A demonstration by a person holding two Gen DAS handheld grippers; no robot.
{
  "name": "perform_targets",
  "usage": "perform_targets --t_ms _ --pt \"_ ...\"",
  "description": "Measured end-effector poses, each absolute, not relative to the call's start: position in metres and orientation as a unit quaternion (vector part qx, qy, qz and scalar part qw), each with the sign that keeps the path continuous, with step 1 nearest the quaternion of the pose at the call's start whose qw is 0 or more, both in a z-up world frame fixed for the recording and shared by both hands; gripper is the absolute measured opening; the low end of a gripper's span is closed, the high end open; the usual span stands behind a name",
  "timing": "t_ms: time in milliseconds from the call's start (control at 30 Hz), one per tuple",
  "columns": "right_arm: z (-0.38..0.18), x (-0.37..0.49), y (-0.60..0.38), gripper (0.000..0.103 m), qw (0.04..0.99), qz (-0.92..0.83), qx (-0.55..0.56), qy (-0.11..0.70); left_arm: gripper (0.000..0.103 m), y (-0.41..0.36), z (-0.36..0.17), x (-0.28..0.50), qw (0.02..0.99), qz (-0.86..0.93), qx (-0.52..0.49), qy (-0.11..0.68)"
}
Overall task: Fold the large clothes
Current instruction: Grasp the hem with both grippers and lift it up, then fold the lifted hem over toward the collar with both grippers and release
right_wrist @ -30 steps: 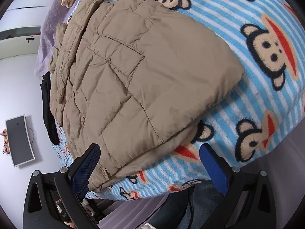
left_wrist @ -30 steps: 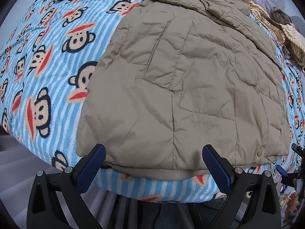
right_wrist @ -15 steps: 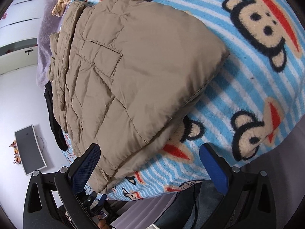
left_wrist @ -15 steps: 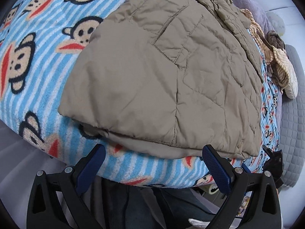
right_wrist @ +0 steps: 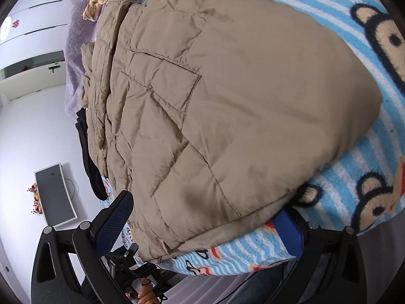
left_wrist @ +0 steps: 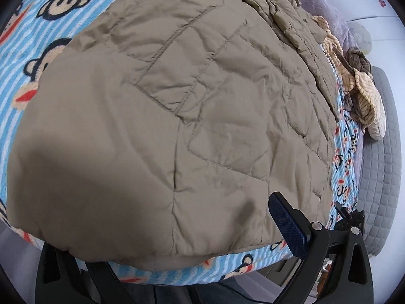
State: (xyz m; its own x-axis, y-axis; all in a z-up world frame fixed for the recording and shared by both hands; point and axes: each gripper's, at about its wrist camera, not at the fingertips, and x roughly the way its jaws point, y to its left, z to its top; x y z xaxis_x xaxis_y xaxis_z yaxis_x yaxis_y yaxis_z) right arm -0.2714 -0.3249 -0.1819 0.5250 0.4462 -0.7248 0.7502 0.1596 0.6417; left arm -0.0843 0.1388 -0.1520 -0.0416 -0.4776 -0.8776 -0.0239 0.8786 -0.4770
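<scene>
A tan quilted puffer jacket (left_wrist: 192,106) lies folded on a blue striped monkey-print blanket (left_wrist: 58,2). In the left wrist view my left gripper (left_wrist: 192,230) is open, straddling the jacket's near hem; its right pad (left_wrist: 286,224) shows and its left finger is hidden under the fabric. In the right wrist view the jacket (right_wrist: 227,106) fills the frame. My right gripper (right_wrist: 202,224) is open around the hem's other corner, left pad (right_wrist: 114,220) beside the jacket, right pad (right_wrist: 288,230) against the blanket under the hem.
A striped tan garment (left_wrist: 359,93) and a purple cloth (left_wrist: 321,5) lie at the far end of the bed. A black garment (right_wrist: 88,152) hangs off the bed's side. A grey quilted mattress edge (left_wrist: 379,167) lies right. A monitor (right_wrist: 54,195) stands on the wall.
Both grippers have moved forward onto the jacket's near hem, which now lies between their open fingers. The jacket looks much larger in both views.
</scene>
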Motion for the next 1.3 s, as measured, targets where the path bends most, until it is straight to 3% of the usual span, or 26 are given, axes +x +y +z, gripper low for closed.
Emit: perform_targets --t_ms 67,133,233,367,433,500,533,1033,1300 --pt "-0.184 -0.269 -0.324 0.103 0.597 -0.125 0.635 0.475 0.091 0.133 -0.149 -0.082 0.675 -0.165 -0.175 0.697" --pt "-0.188 -0.266 -0.325 0.103 0.592 -0.122 0.637 0.479 0.043 0.129 -0.149 -0.078 0.674 -0.160 -0.161 0.703" --pt "-0.191 -0.265 -0.329 0.103 0.582 -0.119 0.651 0.473 0.019 0.127 -0.144 -0.073 0.677 -0.161 -0.149 0.702" --pt "-0.195 -0.260 -0.334 0.099 0.568 -0.101 0.677 0.457 0.017 0.122 -0.123 -0.067 0.700 -0.172 -0.135 0.680" --pt "-0.194 -0.255 -0.335 0.072 0.566 -0.093 0.677 0.461 0.017 0.119 -0.112 -0.062 0.708 -0.174 -0.136 0.670" --pt "-0.193 -0.248 -0.337 0.019 0.569 -0.094 0.658 0.483 0.017 0.118 -0.101 -0.056 0.716 -0.174 -0.136 0.663" --pt "-0.189 -0.243 -0.339 0.013 0.577 -0.098 0.643 0.493 0.017 0.116 -0.095 -0.053 0.721 -0.173 -0.136 0.658" --pt "-0.074 -0.113 -0.378 0.012 0.748 -0.005 0.427 0.508 0.017 0.062 -0.002 0.052 0.821 -0.147 -0.095 0.543" --pt "-0.037 -0.013 -0.403 0.012 0.804 0.020 0.339 0.488 0.017 0.027 0.004 0.140 0.849 -0.142 -0.065 0.505"
